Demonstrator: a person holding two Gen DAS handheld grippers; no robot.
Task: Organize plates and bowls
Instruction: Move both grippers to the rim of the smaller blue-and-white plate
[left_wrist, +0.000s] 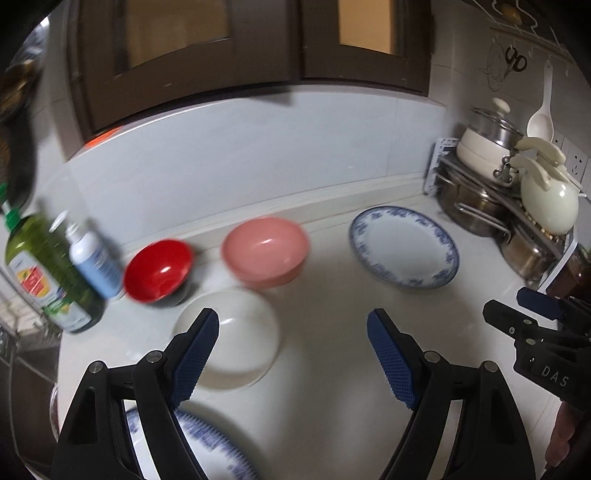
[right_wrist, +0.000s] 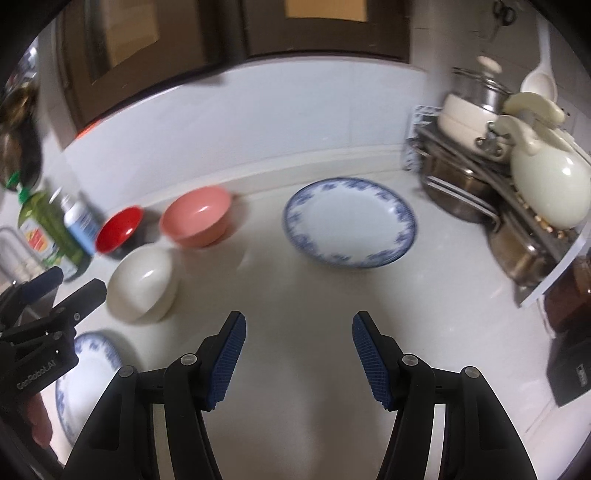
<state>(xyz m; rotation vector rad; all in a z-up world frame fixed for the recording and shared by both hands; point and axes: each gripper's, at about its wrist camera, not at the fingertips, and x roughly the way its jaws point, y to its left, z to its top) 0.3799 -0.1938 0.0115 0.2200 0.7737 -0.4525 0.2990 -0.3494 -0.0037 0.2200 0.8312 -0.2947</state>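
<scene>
Now both claws hang above the pale tabletop with nothing between their pads. The left claw stands wide apart; the white bowl sits just ahead of and partly behind its left finger, and a blue-rimmed plate lies close under that same finger at the near edge. Further ahead of the left claw, a red bowl and a pink bowl stand side by side near the back wall, close to each other though blur hides whether they touch. Ahead and to the right of it lies a second blue-patterned plate, well apart from the bowls. The right claw is also apart and empty, over bare tabletop, with that second plate straight ahead of it and the white bowl ahead to its left. Left of the bowls stand a green bottle and a small white bottle. Off to the right, a rack holds steel pots and a cream kettle.
</scene>
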